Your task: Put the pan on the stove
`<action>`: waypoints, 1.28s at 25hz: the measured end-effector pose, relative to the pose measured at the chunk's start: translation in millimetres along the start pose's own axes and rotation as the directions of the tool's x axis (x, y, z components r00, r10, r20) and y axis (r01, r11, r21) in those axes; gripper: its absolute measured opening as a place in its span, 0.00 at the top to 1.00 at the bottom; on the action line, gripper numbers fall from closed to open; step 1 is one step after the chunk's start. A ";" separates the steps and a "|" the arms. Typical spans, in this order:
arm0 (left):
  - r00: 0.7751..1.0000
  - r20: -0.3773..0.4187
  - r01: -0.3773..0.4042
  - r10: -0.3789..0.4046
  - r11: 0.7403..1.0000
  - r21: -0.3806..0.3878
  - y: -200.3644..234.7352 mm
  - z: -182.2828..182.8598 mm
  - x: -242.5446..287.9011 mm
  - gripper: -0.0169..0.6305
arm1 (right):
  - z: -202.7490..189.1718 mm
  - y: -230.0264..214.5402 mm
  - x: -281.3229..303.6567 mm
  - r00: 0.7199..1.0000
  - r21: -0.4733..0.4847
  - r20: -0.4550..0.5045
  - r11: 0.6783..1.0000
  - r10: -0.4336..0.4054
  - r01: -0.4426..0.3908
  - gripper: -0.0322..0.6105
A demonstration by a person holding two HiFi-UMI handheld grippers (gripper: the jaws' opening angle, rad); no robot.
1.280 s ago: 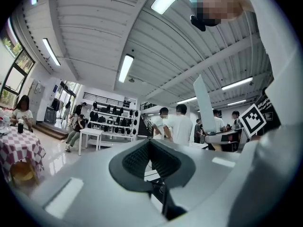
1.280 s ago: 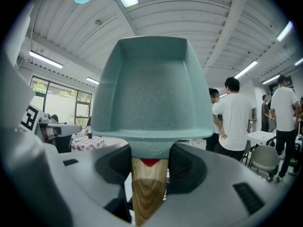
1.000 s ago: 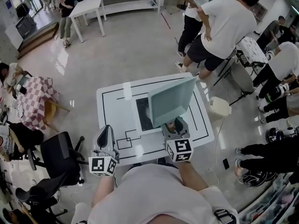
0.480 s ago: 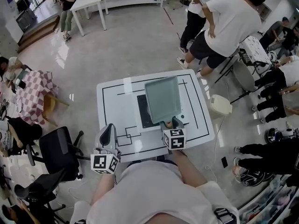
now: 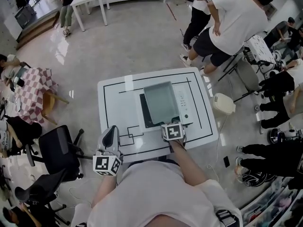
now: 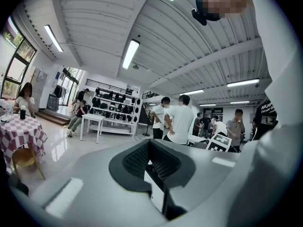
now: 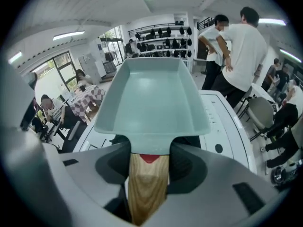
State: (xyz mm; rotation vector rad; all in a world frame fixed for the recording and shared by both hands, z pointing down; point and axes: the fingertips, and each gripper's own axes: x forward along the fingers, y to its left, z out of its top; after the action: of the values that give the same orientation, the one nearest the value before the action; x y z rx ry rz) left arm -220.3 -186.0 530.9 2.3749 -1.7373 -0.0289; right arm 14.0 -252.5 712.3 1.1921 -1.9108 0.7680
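A square grey-green pan [image 5: 161, 102] lies flat on the stove [image 5: 183, 104], a black-topped unit with a white control strip in the middle of the white table [image 5: 113, 108]. My right gripper [image 5: 172, 123] is at the pan's near edge, shut on its wooden handle [image 7: 147, 181]. In the right gripper view the pan [image 7: 154, 93] stretches away from the jaws over the stove [image 7: 222, 126]. My left gripper [image 5: 109, 132] hovers at the table's near left edge, off the pan. Its jaws look shut with nothing between them [image 6: 156, 162].
Black lines mark out boxes on the table top. A pale bin [image 5: 222, 104] stands on the floor at the table's right. A black office chair [image 5: 59, 150] is at the near left. People stand just beyond the table's far right corner [image 5: 227, 27].
The pan, held tilted above the table a second ago, has come down and now lies level on the stove. My right gripper has dropped with it. The left gripper has barely moved.
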 end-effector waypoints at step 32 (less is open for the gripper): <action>0.995 -0.043 0.086 -0.086 0.996 0.005 3.7 -8.5 20.2 0.96 | -20.2 -7.3 35.1 0.929 0.014 -0.368 0.998 -0.046 0.054 0.64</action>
State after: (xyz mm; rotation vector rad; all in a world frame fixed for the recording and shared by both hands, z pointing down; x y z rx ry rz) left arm -216.4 -204.9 541.9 2.4347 -1.6181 0.0155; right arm 16.0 -255.9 753.2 1.0222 -1.5602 0.9175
